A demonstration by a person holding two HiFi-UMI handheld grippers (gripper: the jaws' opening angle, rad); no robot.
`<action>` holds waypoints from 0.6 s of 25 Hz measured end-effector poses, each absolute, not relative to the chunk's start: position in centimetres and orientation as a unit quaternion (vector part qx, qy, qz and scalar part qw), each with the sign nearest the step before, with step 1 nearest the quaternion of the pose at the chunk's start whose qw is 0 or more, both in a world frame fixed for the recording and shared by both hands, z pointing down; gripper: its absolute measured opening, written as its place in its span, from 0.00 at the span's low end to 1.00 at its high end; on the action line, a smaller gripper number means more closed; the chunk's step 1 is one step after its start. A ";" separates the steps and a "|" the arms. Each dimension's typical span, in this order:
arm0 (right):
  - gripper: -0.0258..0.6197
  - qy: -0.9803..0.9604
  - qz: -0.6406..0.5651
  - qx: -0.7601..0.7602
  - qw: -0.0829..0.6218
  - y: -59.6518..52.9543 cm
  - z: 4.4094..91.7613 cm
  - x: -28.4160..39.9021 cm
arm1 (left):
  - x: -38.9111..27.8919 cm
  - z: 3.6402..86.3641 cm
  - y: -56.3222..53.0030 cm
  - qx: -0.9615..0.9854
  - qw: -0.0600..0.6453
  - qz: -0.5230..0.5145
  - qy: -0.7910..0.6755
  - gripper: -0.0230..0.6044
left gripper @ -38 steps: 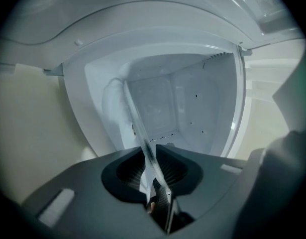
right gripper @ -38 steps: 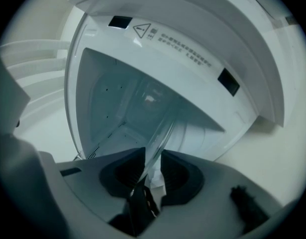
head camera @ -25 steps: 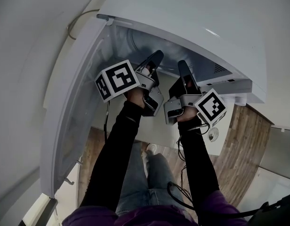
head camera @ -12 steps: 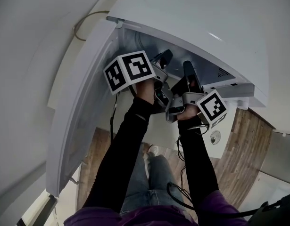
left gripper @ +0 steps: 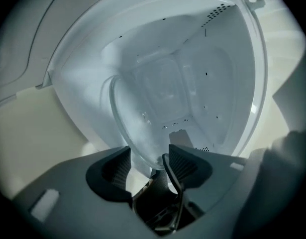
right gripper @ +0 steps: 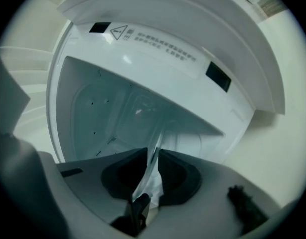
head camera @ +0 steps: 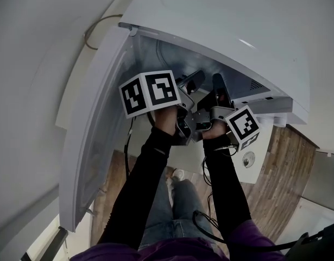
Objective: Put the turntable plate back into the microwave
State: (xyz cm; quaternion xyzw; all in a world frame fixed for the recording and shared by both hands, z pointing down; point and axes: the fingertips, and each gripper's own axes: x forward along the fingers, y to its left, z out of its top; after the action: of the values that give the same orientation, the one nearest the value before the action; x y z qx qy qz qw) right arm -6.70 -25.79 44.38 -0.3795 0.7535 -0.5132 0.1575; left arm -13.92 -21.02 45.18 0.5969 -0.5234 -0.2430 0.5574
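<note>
Plate (left gripper: 138,128): clear glass, at the mouth of the microwave (head camera: 210,20), reaching into the cavity (left gripper: 202,78). Seen slantwise in left gripper view, edge-on in right gripper view (right gripper: 153,171). Can't tell if far rim touches cavity floor.

Right gripper (right gripper: 152,158): jaws closing, narrow gap, plate rim btwn them, both pads against the glass. This one has the plate.

Left gripper (left gripper: 149,158): jaws opening, spread wide. Near rim of plate dips btwn them, closer to one pad, w/ clear space to the other. No grip here.

Head view: both grippers side by side, close together, noses into the cavity; left gripper (head camera: 193,82), right gripper (head camera: 218,87). Marker cubes face up, left cube (head camera: 150,93) larger in view than right cube (head camera: 243,124). Black sleeves (head camera: 139,184) run back to the person.

Door (head camera: 96,129) swung wide open on the left. Cavity walls white, small perforations. Warning label (right gripper: 162,49) w/ triangle on the frame above the opening; print too small to read. Wood floor (head camera: 286,162) below at right.
</note>
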 end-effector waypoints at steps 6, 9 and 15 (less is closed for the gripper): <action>0.15 0.755 -0.508 -0.391 0.136 -26.1 44.5 -6.5 | -13.9 45.5 -19.9 0.591 0.558 -0.262 -0.520 0.36; 0.16 0.765 -0.494 -0.396 0.117 -26.0 44.5 -6.7 | -13.9 45.6 -19.9 0.591 0.558 -0.261 -0.520 0.24; 0.18 0.785 -0.462 -0.410 0.049 -25.8 44.8 -7.4 | -14.6 46.1 -20.0 0.582 0.554 -0.271 -0.531 0.17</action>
State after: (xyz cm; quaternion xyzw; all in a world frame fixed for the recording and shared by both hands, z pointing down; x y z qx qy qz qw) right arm -7.41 -25.84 44.79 -0.4100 0.7847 -0.4623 0.0488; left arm -14.57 -19.95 46.09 0.5816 -0.5310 -0.2709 0.5536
